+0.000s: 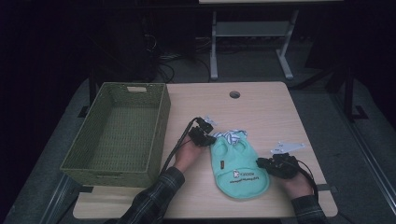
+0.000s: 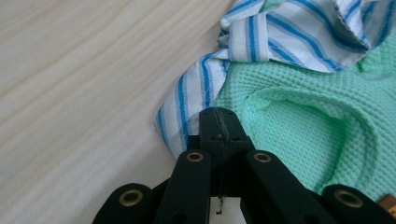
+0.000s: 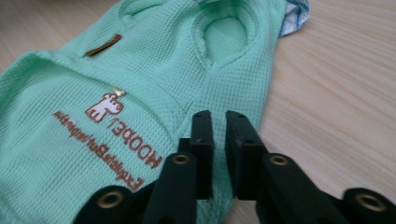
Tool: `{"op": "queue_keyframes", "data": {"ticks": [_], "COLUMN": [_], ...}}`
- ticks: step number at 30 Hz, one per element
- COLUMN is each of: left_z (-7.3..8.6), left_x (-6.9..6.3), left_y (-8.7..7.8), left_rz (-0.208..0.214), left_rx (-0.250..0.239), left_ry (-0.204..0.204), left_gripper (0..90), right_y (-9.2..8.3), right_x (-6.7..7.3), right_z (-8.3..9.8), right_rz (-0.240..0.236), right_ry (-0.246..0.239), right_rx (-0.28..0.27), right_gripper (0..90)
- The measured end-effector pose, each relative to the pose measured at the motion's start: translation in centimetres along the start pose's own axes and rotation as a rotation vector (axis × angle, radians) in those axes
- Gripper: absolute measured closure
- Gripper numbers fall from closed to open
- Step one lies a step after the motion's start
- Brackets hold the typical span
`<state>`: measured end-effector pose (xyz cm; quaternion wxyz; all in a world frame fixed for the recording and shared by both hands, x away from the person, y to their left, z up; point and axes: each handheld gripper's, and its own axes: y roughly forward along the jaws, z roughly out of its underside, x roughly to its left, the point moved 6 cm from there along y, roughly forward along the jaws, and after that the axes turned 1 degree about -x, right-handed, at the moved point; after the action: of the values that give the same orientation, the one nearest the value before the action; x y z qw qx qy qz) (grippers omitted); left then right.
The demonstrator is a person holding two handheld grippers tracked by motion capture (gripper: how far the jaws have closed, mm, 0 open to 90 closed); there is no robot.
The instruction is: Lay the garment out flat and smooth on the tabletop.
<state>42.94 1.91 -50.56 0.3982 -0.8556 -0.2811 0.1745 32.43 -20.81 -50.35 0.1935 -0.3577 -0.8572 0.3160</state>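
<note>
A mint-green waffle-knit pet garment [image 1: 240, 170] with brown lettering lies flat on the wooden table [image 1: 266, 109], its blue-and-white striped collar [image 1: 231, 136] at the far end. My left gripper [image 1: 211, 138] is at the collar's left side. In the left gripper view its jaws [image 2: 218, 117] are pressed together over the seam between the striped collar [image 2: 280, 42] and the mint knit [image 2: 303, 121], and no cloth shows between them. My right gripper [image 1: 259, 163] is at the garment's right edge. Its jaws [image 3: 219, 120] stand almost together, with mint fabric [image 3: 93, 84] in the thin slit.
A green woven basket [image 1: 161, 123] stands on the table's left side, close to my left forearm. A round hole [image 1: 234, 94] sits near the table's far edge. Another table's white legs [image 1: 214, 56] stand behind on the dark floor.
</note>
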Motion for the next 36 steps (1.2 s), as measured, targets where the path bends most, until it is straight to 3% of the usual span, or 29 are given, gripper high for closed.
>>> {"op": "queue_keyframes", "data": {"ticks": [6, 18, 27, 36], "left_z": [1.0, 3.3, 4.7, 4.6], "left_x": [-0.3, -2.3, -3.6, -4.0], "left_y": [-0.9, -2.6, -3.6, -3.9], "left_rz": [0.004, 0.025, 0.067, 0.084], "left_rx": [0.023, 0.037, 0.027, -0.005], "left_ry": [0.015, 0.040, 0.047, 0.044], "left_gripper": [89.9, 89.9, 89.9, 89.4], "right_y": [0.8, 1.3, 2.2, 2.1], "right_x": [0.0, -1.3, -2.7, -2.6], "right_z": [0.3, -0.2, -1.2, -1.2], "right_rz": [-0.008, 0.023, 0.041, 0.023], "right_ry": [-0.005, 0.000, 0.015, 0.018], "right_rx": [0.044, 0.049, 0.045, 0.040], "right_gripper": [89.7, 89.8, 89.9, 89.8]}}
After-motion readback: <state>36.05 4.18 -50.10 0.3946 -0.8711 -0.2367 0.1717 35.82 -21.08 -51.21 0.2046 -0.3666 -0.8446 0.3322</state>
